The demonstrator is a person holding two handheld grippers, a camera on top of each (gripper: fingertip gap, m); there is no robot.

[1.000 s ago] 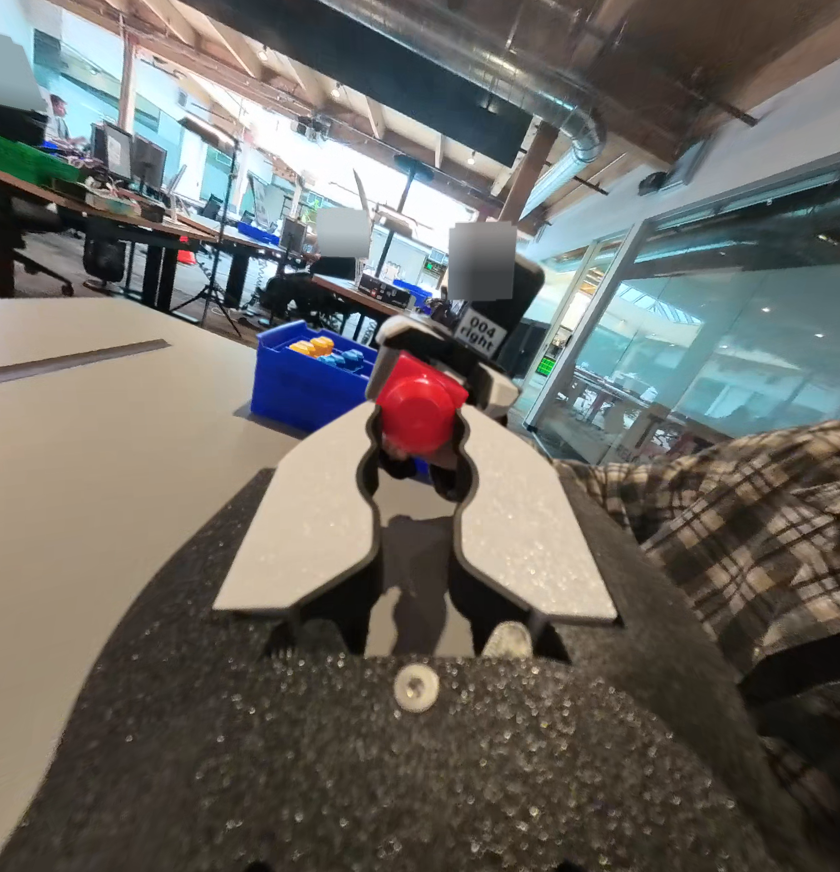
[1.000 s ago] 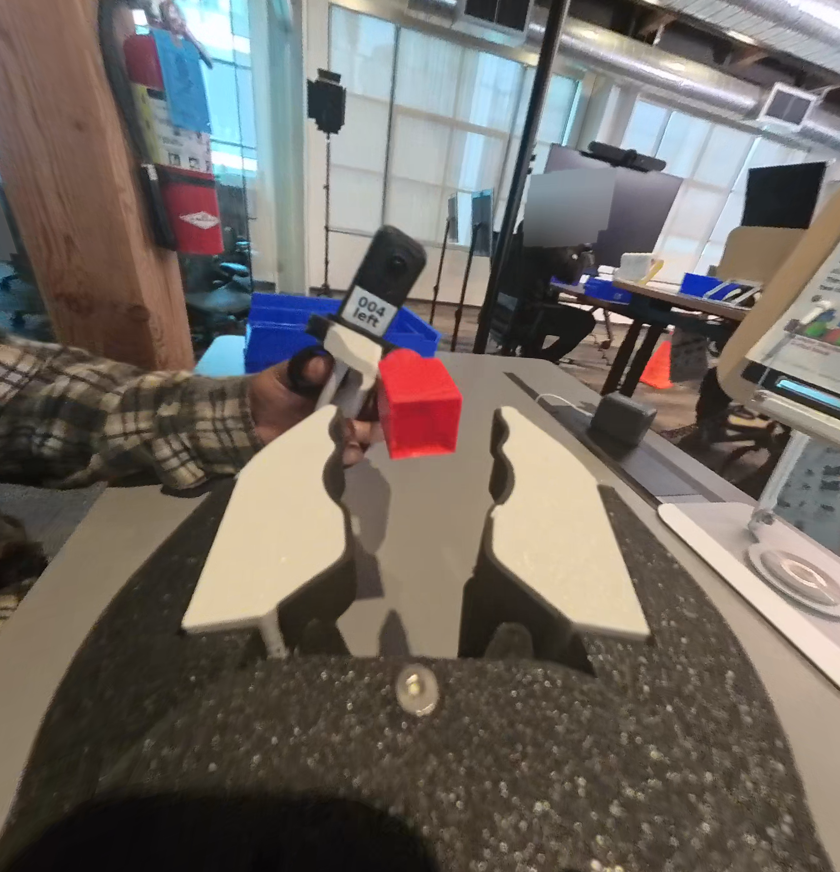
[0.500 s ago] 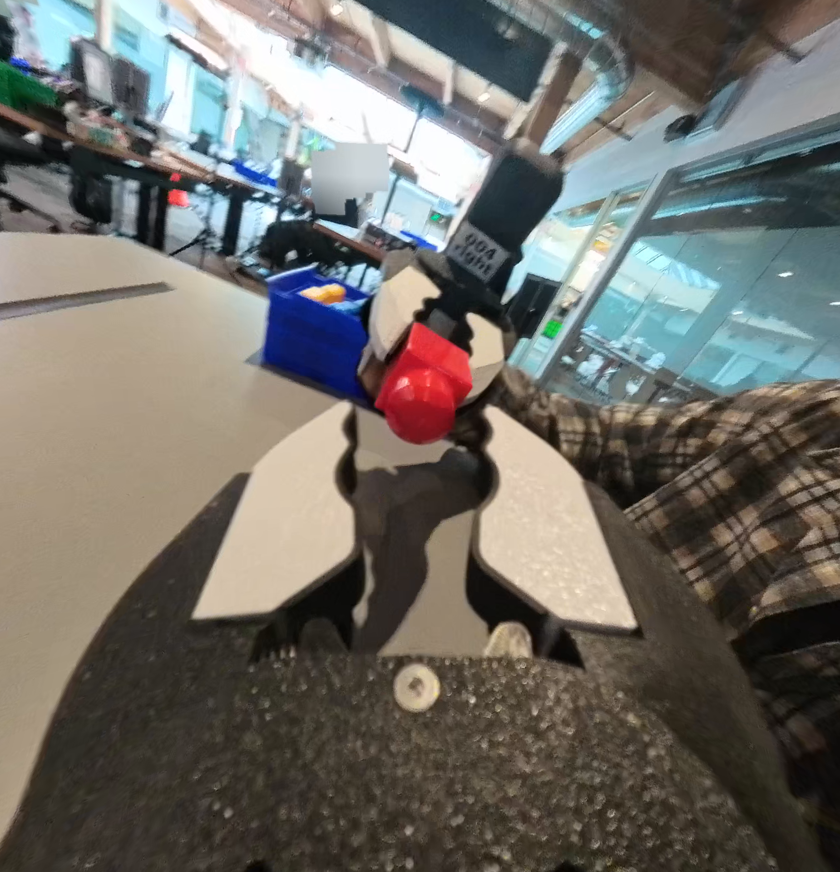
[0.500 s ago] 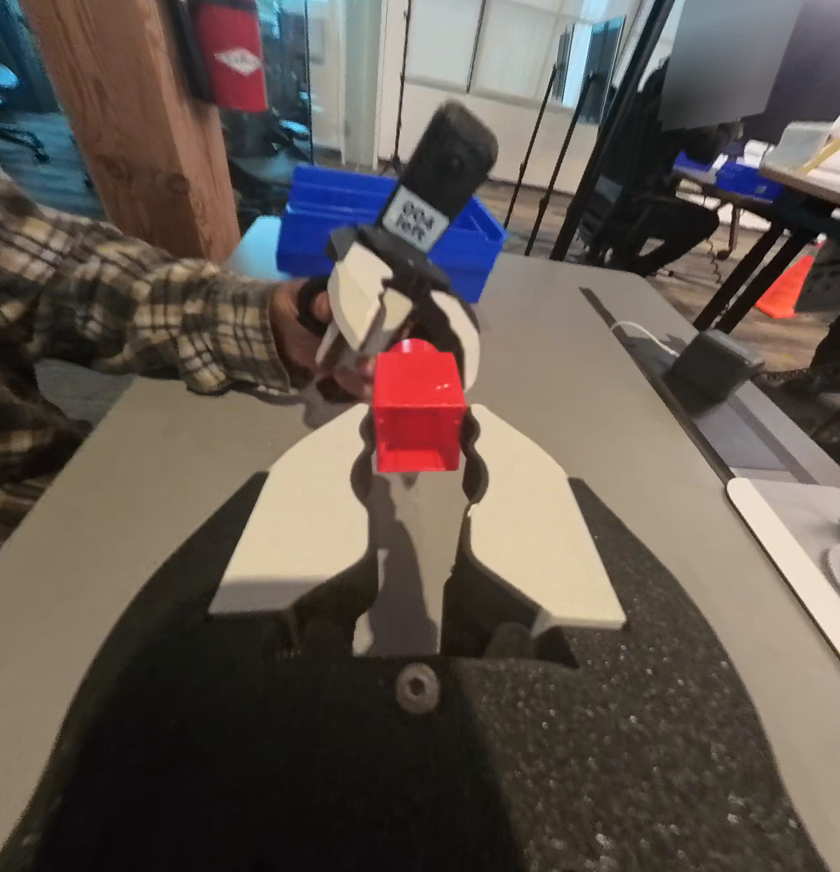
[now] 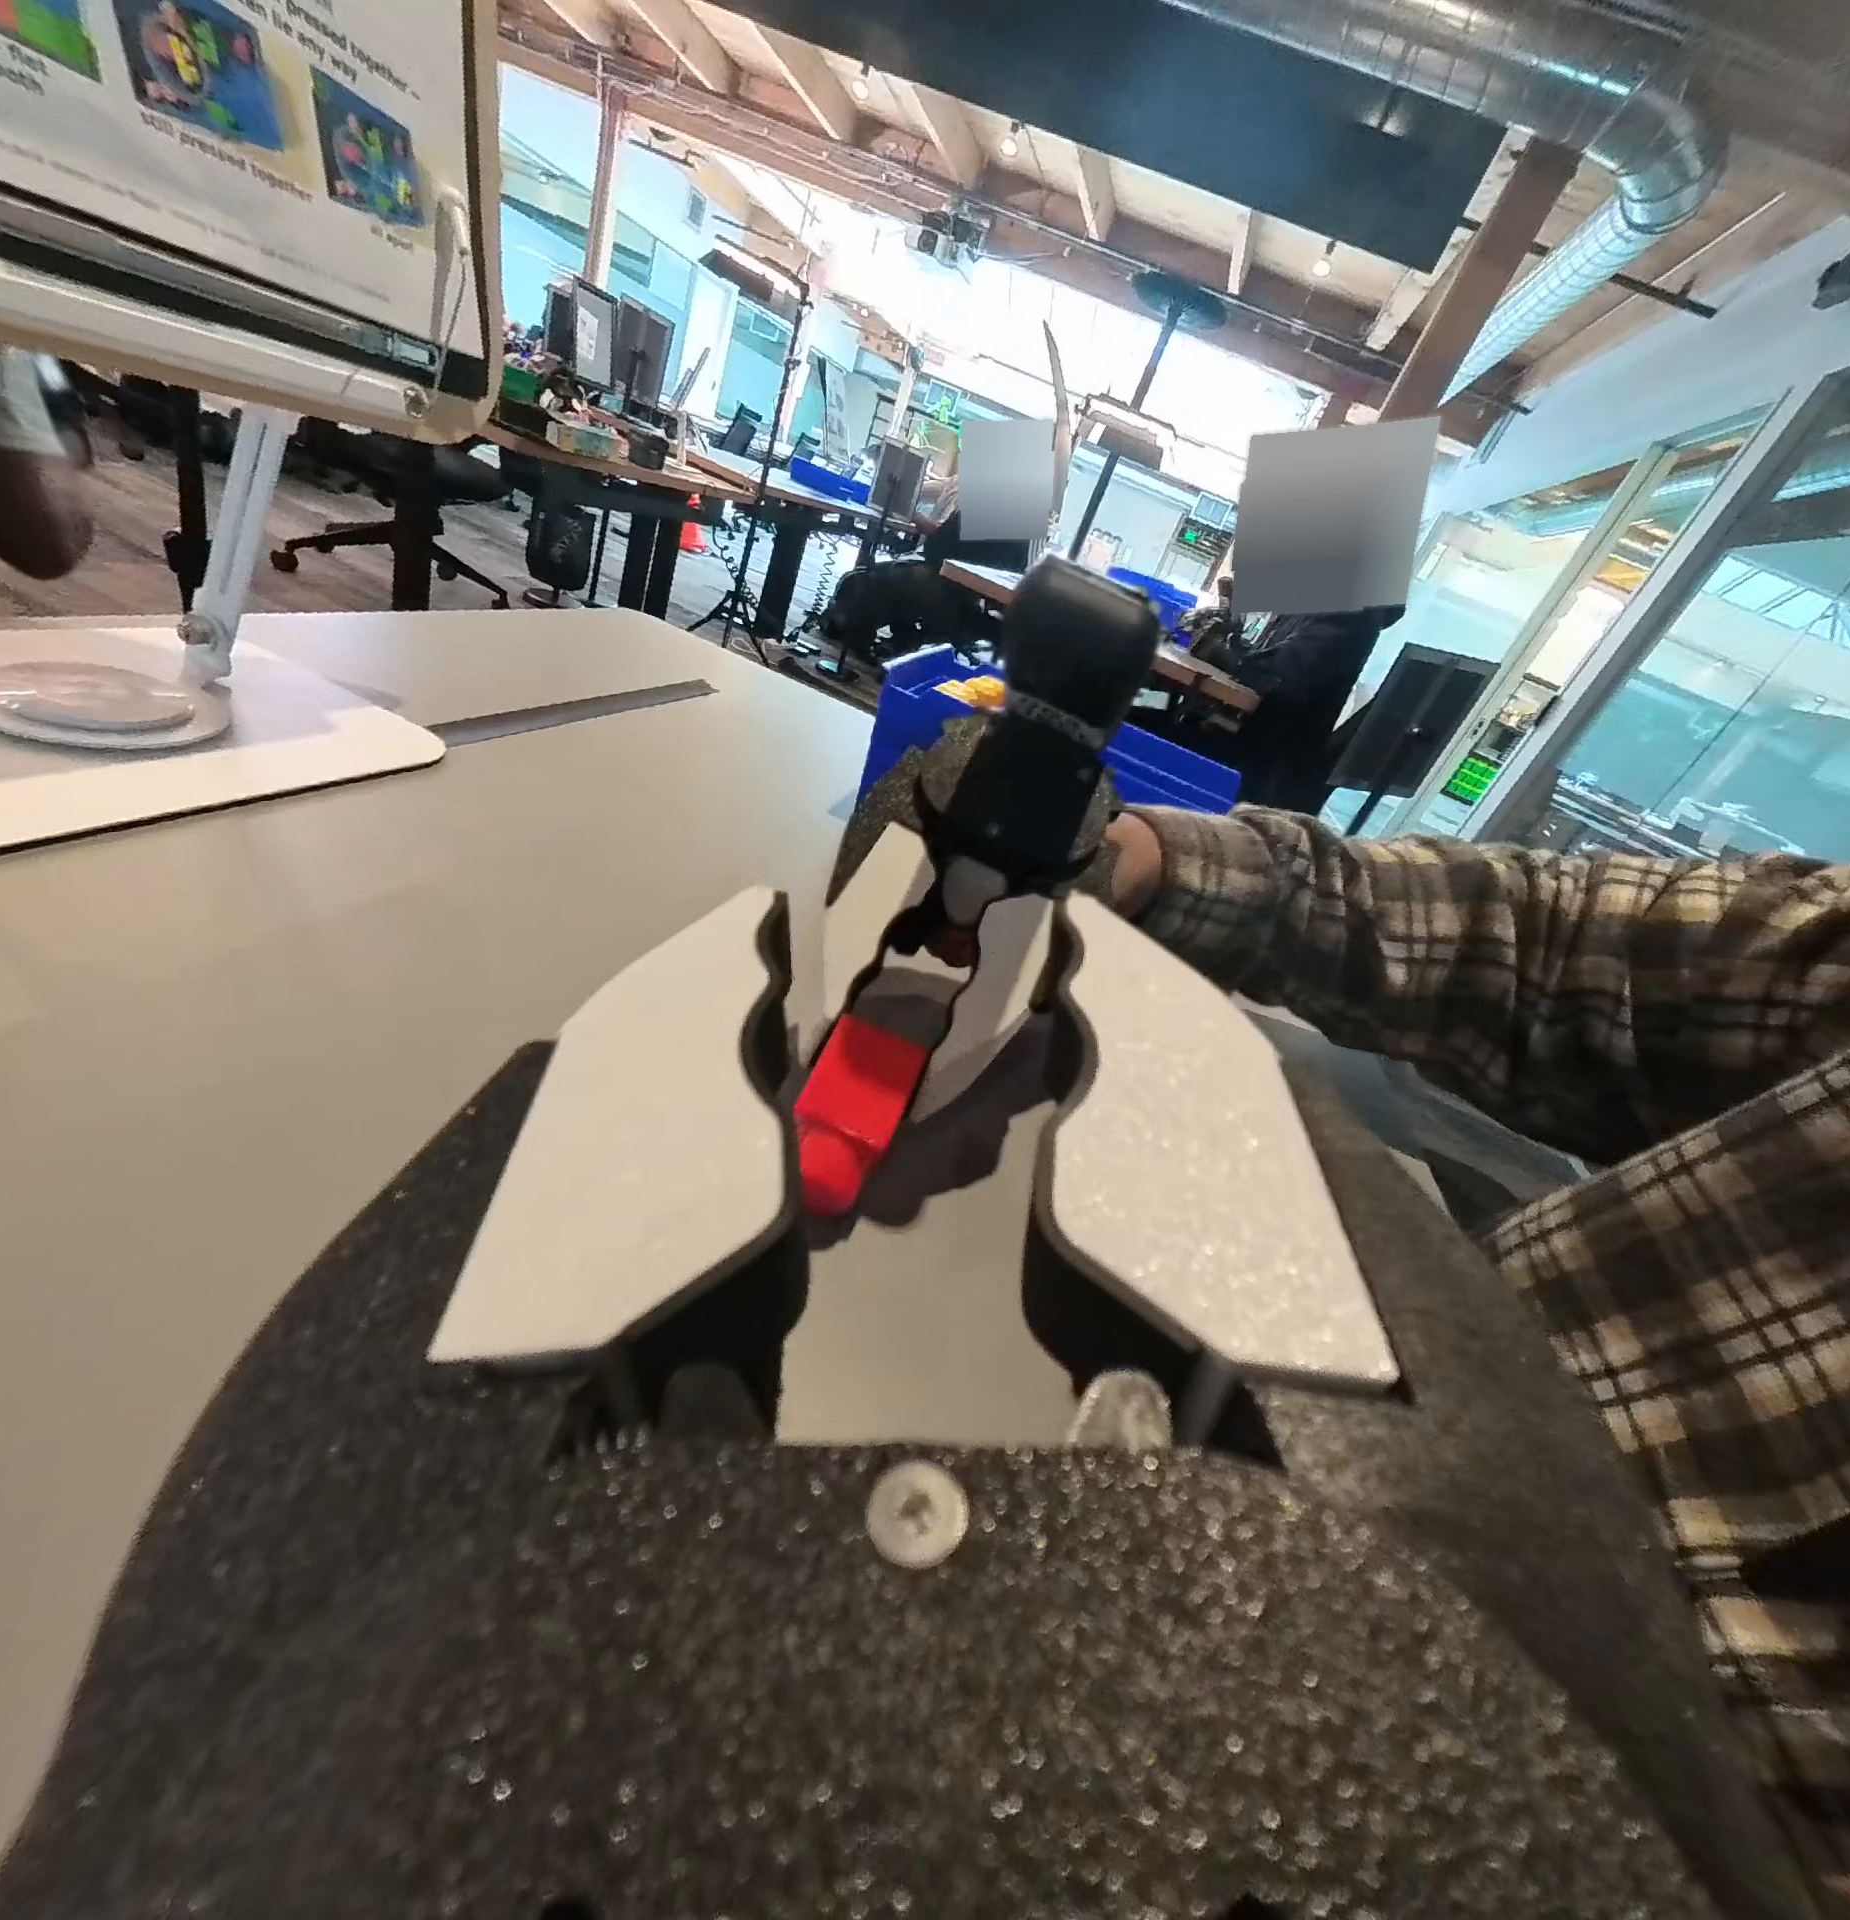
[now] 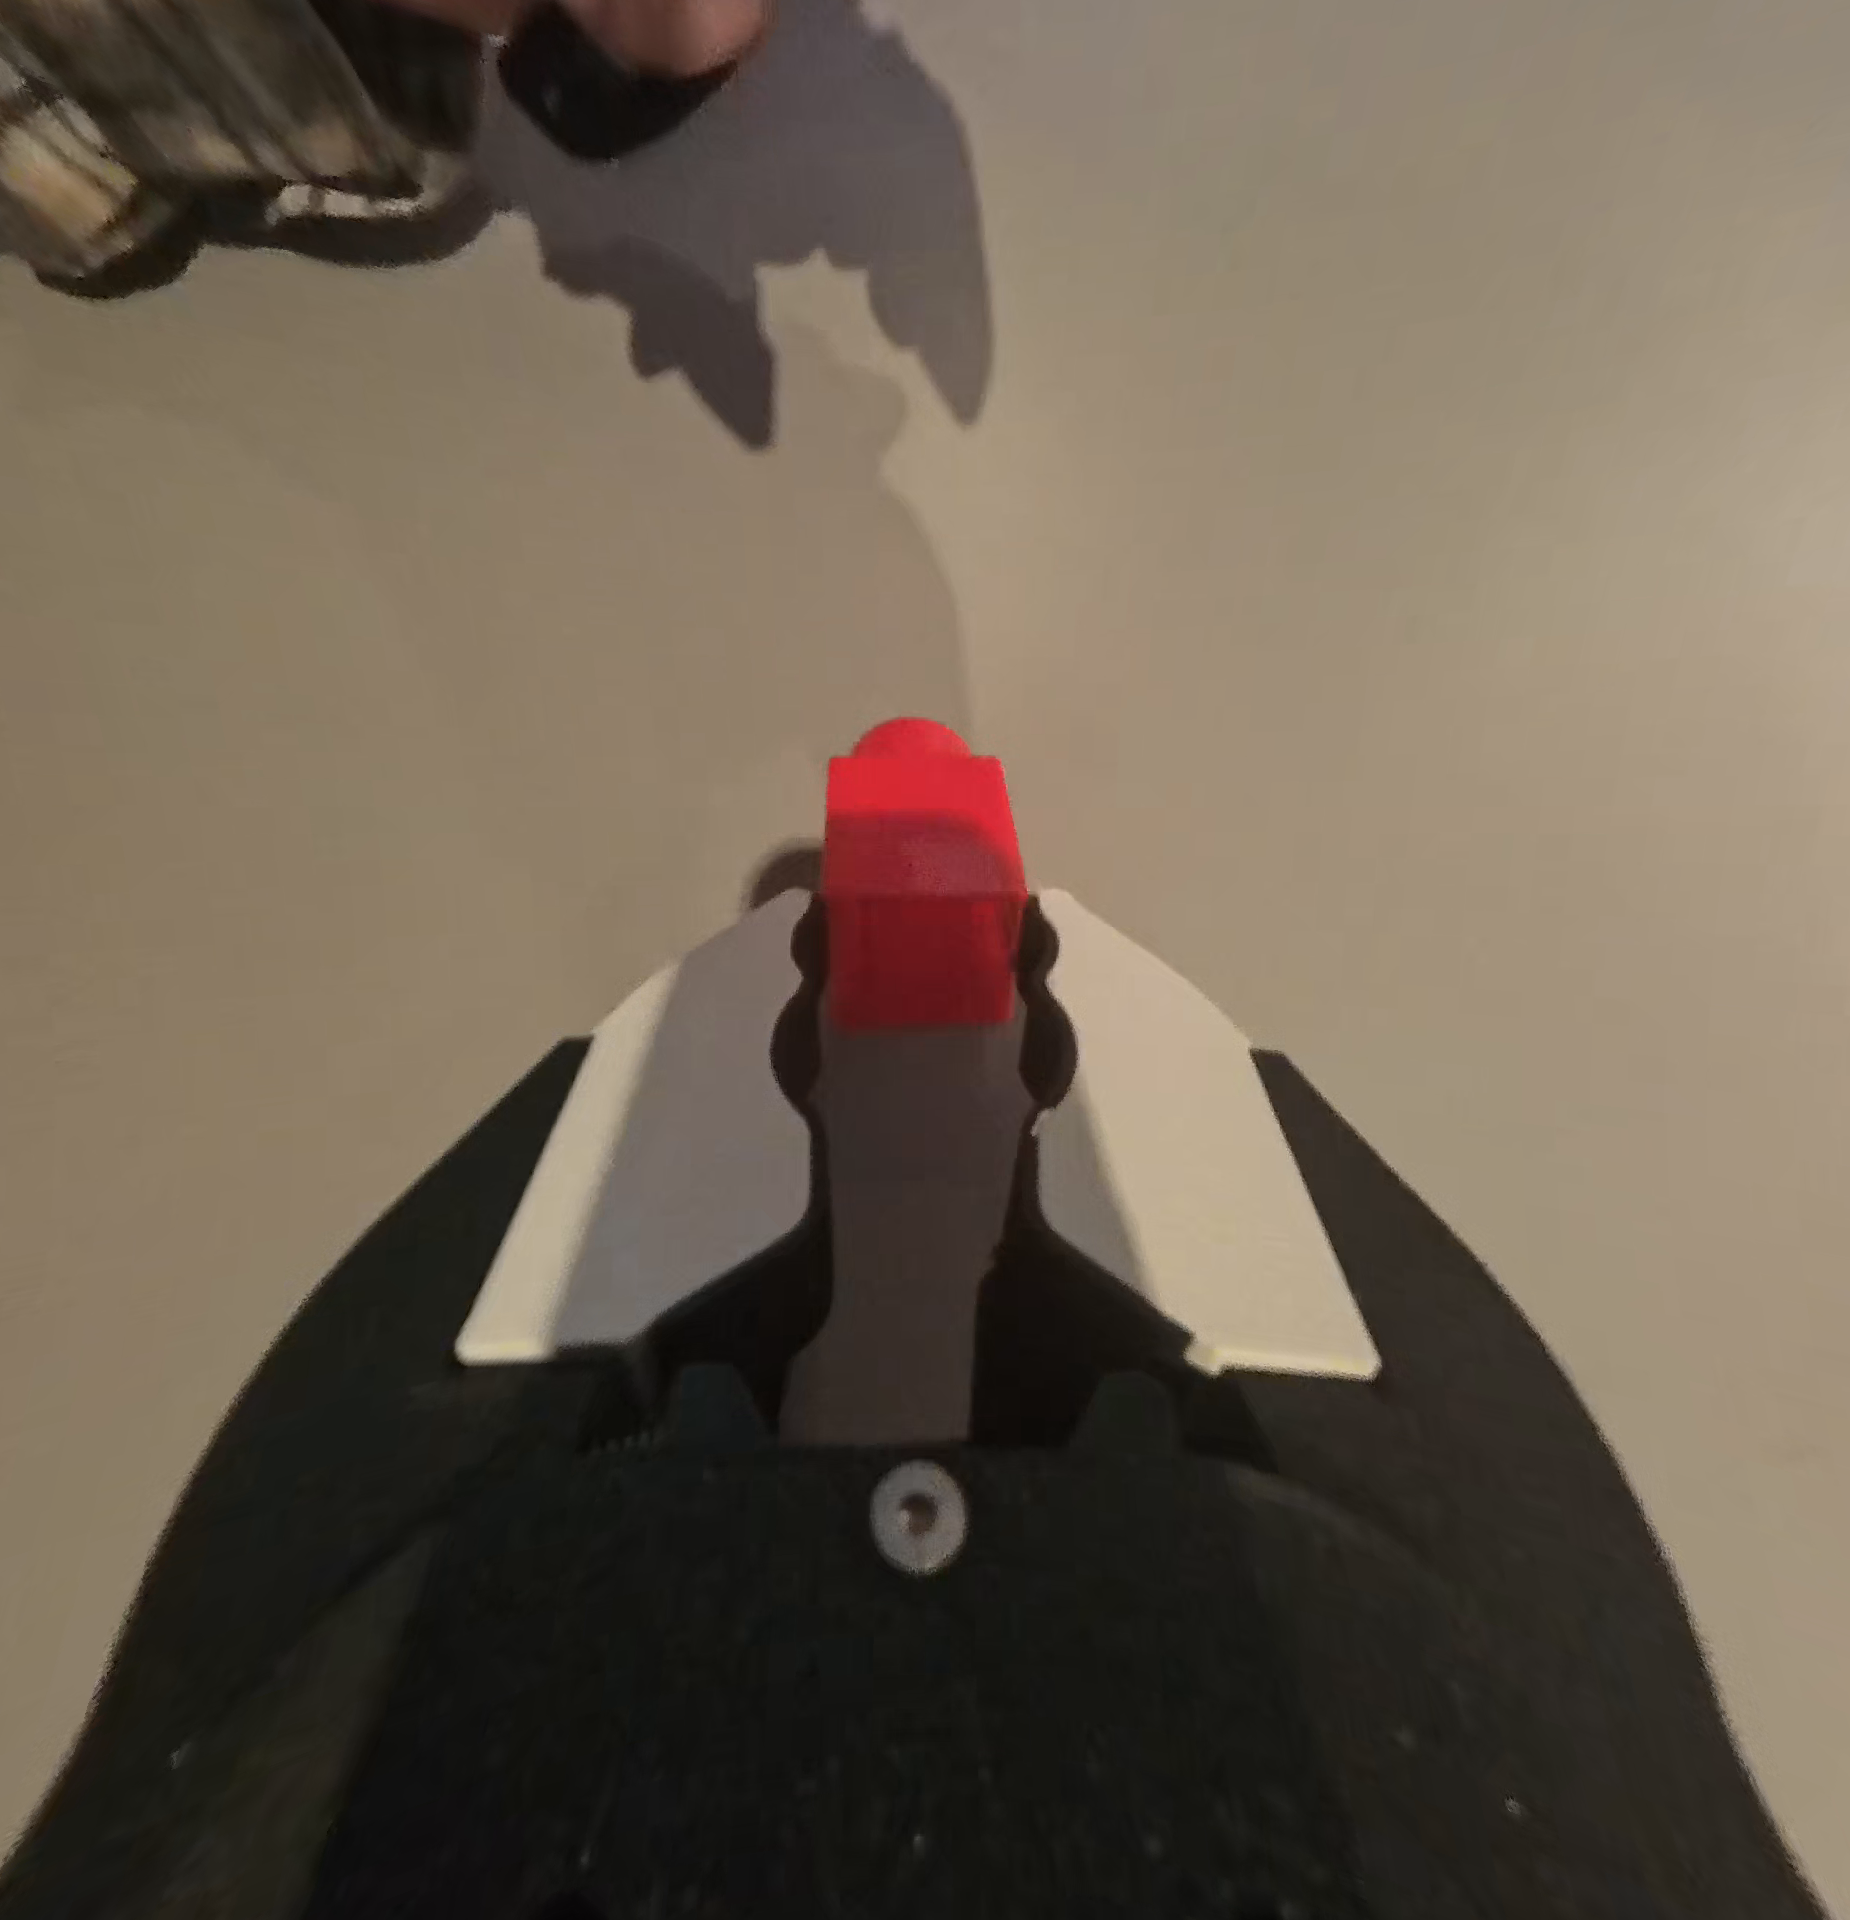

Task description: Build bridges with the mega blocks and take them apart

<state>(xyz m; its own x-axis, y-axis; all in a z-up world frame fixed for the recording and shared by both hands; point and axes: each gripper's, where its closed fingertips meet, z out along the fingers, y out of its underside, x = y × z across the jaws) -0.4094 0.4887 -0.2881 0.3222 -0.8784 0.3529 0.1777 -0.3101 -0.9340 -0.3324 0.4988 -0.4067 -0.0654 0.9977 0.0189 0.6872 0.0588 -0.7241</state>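
A red mega block [image 6: 921, 904] with one stud is held between the jaws of my right gripper [image 6: 923, 935], which points down at the grey table [image 6: 1420, 520]. The stud faces away from the gripper, toward the table. I cannot tell if the block touches the table. In the left wrist view, the right gripper [image 5: 874, 1039] comes down from above with the red block [image 5: 859, 1101] in its tips. My left gripper [image 5: 916, 935] is open and empty, its fingers on either side of the right gripper and block.
A blue bin [image 5: 900, 727] with yellow and blue blocks stands at the table's far edge. A display on a stand [image 5: 225, 156] with a white base [image 5: 173, 748] is at the left. A plaid sleeve [image 5: 1523, 956] reaches in from the right. The left gripper's tips are roughly 15 cm from the right gripper's.
The red block passed from my left gripper to my right one. The left opened, the right shut on it, then tipped down and carried the block low over the table.
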